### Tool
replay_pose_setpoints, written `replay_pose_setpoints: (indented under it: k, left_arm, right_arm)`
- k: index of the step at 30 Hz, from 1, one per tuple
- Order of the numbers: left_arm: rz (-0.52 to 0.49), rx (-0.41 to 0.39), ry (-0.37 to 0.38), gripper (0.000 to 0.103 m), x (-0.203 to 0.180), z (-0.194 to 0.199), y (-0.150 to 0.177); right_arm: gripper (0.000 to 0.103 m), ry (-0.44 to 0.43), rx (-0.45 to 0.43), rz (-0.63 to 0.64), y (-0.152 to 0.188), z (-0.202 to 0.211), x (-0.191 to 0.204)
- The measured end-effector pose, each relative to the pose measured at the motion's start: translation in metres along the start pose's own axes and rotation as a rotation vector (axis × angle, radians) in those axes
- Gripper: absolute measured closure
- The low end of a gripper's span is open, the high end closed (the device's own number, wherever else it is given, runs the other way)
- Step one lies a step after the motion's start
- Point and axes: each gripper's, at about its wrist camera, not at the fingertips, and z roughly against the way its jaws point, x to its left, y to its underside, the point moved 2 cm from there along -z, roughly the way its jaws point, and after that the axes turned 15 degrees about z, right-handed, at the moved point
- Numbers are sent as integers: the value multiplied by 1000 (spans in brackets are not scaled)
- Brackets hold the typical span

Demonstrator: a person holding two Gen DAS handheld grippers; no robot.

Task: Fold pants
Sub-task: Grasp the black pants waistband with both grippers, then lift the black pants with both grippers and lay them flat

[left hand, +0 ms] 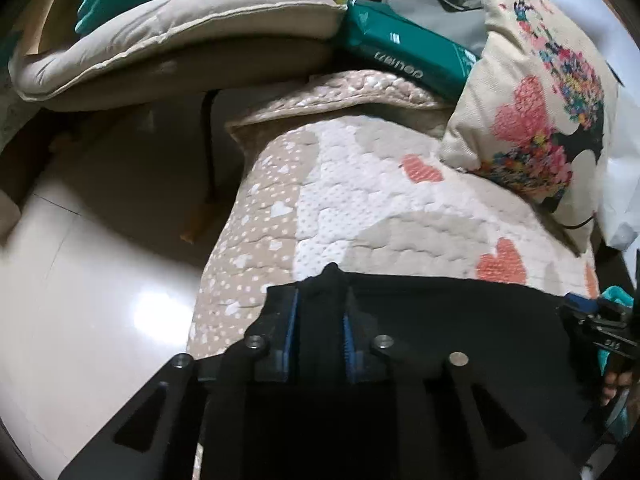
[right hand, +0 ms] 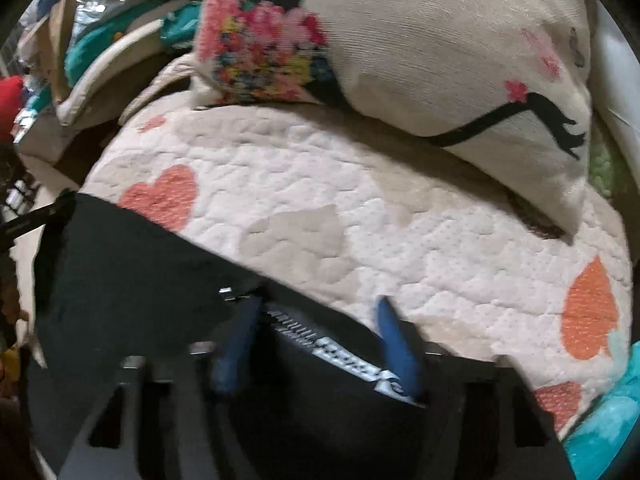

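A: Here, fig. (a), left wrist view: black pants (left hand: 460,320) lie flat on the heart-print quilt (left hand: 360,200) of a bed, far edge running straight across, w/ the left gripper (left hand: 320,320) at the left corner of that edge. State of its fingers (left hand: 286,320)?

B: Clenched on the cloth; a small peak of black fabric bunches up between the blue pads. Fig. (b), right wrist view: the right gripper (right hand: 320,332) sits over the same edge of the pants (right hand: 140,280), near a white printed label (right hand: 352,364).

A: Gripping yet?

B: Not by the look of it. Fingers (right hand: 394,340) stand part-way apart, edge and label lying between them, pads not pressing; the view is blurred, so contact is uncertain.

A: Handling?

B: Judged soft, light, limp, prob. not slippery: it will sag between two holds and won't keep a crease unaided. Best taken at both corners of one edge, pinching through all layers, kept taut while carried over.

A: Surroundings?

B: Embroidered cushion (right hand: 440,60) behind on the quilt, clear of the pants; green pack (left hand: 400,52) and beige pad (left hand: 180,40) farther back; glossy floor (left hand: 100,280) at left.
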Motion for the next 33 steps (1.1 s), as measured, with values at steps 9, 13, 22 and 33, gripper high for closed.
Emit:
replay_pose_setpoints:
  k: [9,13,22,33]
  left_arm:
    - [-11,-32,8,89,-5,21,2]
    - [-47,-77,10,90,-13,47,7]
    - [-62,-195,36,90,-13,135,43]
    - [-115,-251,-53,90,18,208,142]
  right_arm:
    - [90,-19,-36,-29,1,23,13]
    - [91,7,-70,-46,7,46,21]
    - [91,36,-134,-79,42,123,61]
    - [91,-10,-81,-64,132,159,134]
